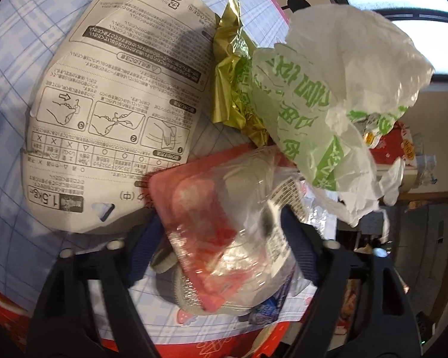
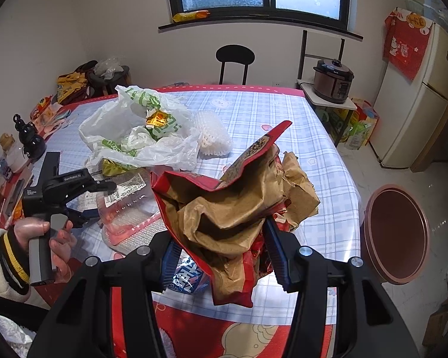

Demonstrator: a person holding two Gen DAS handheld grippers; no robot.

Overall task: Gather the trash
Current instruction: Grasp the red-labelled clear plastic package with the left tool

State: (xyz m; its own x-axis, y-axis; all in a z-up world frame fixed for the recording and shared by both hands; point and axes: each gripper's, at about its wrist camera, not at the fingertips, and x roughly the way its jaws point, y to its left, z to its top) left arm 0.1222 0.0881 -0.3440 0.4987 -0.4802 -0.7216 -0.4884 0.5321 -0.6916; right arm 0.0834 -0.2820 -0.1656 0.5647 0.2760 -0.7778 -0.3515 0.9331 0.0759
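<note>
Table (image 2: 283, 113) is bearing the trash: your left gripper (image 1: 224, 226) is clamping the tray (image 1: 221, 223) beside the bag (image 2: 140, 131); your right gripper (image 2: 221, 256) is clamping the wrapper (image 2: 233, 203) above the table's near edge.

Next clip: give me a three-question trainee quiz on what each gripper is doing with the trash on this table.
1. True or false: the right gripper is shut on the crumpled red-and-brown paper bag.
2. What lies between the left gripper fingers?
A. gold foil wrapper
B. clear plastic tray with pink insert
C. white printed card
3. Fill in: the white-and-green plastic bag rests on the blue plaid ____.

Key: 1 true; 2 B; 3 tablecloth.
</note>
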